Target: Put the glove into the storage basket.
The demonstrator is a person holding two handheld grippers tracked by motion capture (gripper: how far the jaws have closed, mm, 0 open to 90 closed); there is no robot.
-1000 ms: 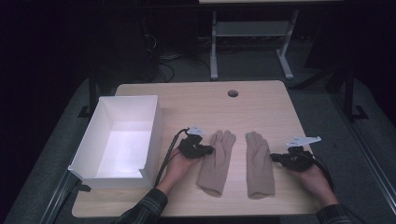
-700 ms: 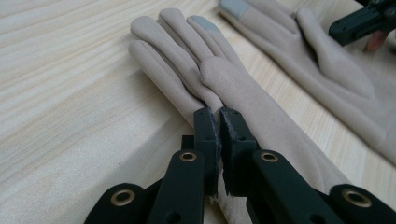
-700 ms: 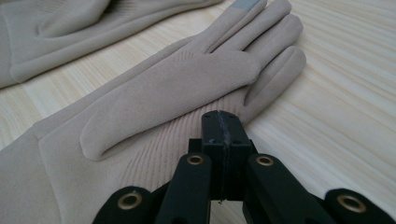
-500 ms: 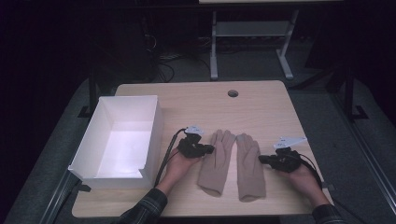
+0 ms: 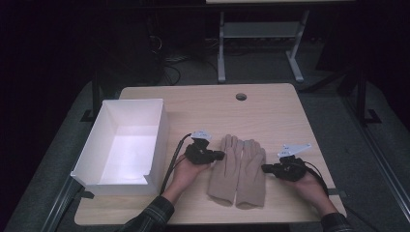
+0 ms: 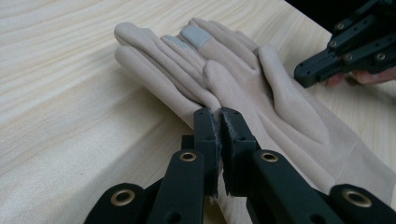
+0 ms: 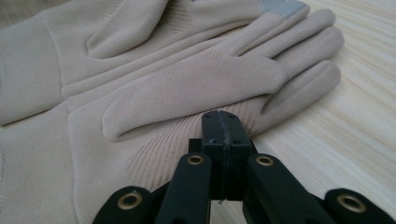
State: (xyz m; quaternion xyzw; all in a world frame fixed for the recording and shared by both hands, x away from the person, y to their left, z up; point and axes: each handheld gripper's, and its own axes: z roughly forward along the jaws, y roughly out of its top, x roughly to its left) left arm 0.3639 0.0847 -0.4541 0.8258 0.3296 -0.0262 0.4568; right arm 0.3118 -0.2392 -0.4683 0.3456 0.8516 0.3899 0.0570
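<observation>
A: Where were the gloves seen?
B: Side by side, touching, mid-table, right of the white box (image 5: 121,145).
A: Claws?
B: Left gripper (image 6: 218,122) was clamped on left glove's (image 5: 225,166) edge. Right gripper (image 7: 221,122) was pressed together at right glove's (image 5: 251,171) edge; fabric between couldn't be confirmed.

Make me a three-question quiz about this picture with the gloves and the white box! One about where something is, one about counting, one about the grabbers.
1. Where is the white box?
A. left of the gloves
B. right of the gloves
C. on top of the gloves

2. How many beige gloves lie on the table?
A. one
B. two
C. four

3. How do the right gripper jaws stand?
A. wide open
B. holding a pen
C. pressed together

Answers:
1 A, the high view shows the box by the table's left edge.
2 B, two gloves lie side by side, touching.
3 C, the right gripper view shows no gap between the jaws, at the glove's edge.
</observation>
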